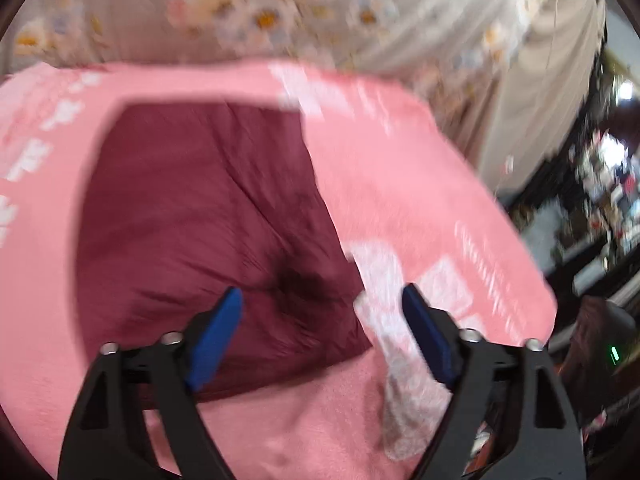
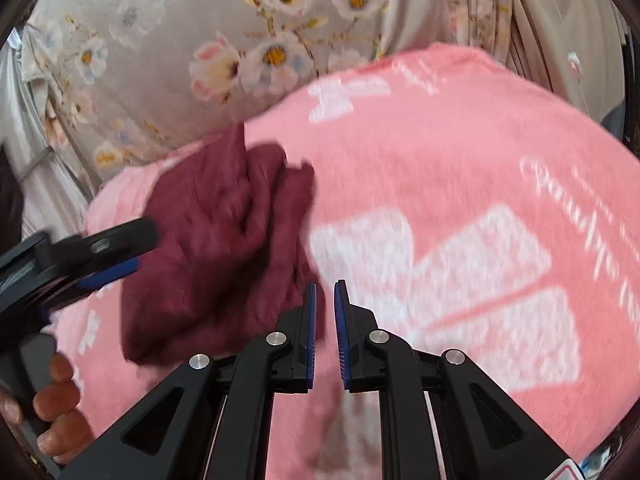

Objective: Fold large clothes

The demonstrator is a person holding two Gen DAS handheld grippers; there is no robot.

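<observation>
A dark maroon garment [image 1: 208, 216] lies folded into a compact, creased bundle on a pink blanket [image 1: 420, 184]. In the right wrist view the garment [image 2: 224, 248] sits left of centre on the blanket [image 2: 460, 152]. My left gripper [image 1: 322, 304] is open and empty, hovering over the garment's near right corner. It also shows from the side in the right wrist view [image 2: 116, 264], at the garment's left edge. My right gripper [image 2: 325, 292] has its jaws nearly closed with a narrow gap and nothing between them, just right of the garment's near edge.
The pink blanket has white printed patterns [image 2: 440, 272]. A floral grey sheet [image 2: 180, 52] covers the bed behind it. Dark shelves with clutter [image 1: 600, 200] stand at the right beyond the bed edge. A bare hand [image 2: 56, 408] holds the left gripper's handle.
</observation>
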